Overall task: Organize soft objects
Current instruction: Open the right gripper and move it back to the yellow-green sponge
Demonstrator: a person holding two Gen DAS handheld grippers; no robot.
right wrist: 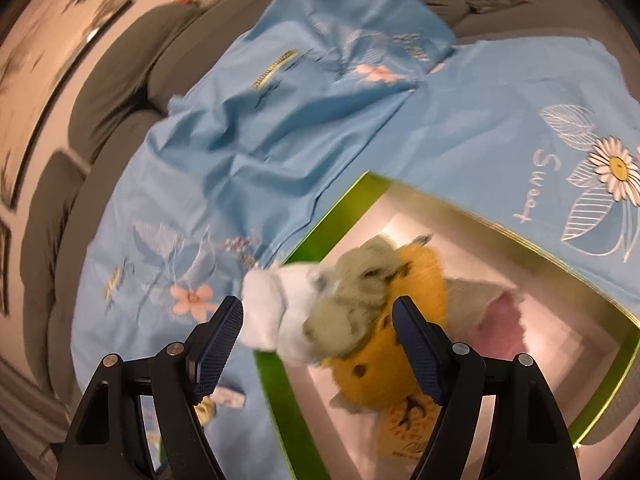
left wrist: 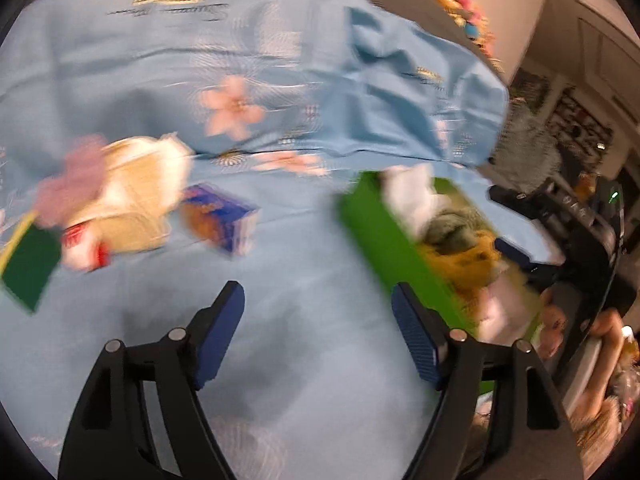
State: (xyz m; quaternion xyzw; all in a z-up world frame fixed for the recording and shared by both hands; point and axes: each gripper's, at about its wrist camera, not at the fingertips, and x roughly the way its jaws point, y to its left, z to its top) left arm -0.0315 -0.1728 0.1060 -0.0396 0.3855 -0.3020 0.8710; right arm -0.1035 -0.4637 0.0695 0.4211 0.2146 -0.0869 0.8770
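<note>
My left gripper (left wrist: 316, 292) is open above the blue flowered sheet (left wrist: 280, 40), with nothing between its fingers. This view is blurred. At its left lies a heap: a pink plush (left wrist: 76, 184), a cream cloth (left wrist: 144, 188), a green sponge (left wrist: 30, 268) and a blue-and-orange packet (left wrist: 220, 220). The green box (left wrist: 384, 240) at the right holds soft toys. My right gripper (right wrist: 318, 304) is open over that green box (right wrist: 276, 392). A grey and white plush (right wrist: 348, 312) lies across the box's edge, on a yellow plush (right wrist: 372, 376). The pads do not press on it. A pink soft thing (right wrist: 500, 320) lies deeper inside.
The sheet (right wrist: 280, 128) covers a grey sofa (right wrist: 120, 60). Several plush toys (left wrist: 460, 4) sit along its back. A person's hand (left wrist: 608, 328) shows at the right edge of the left wrist view, beside dark equipment (left wrist: 560, 216).
</note>
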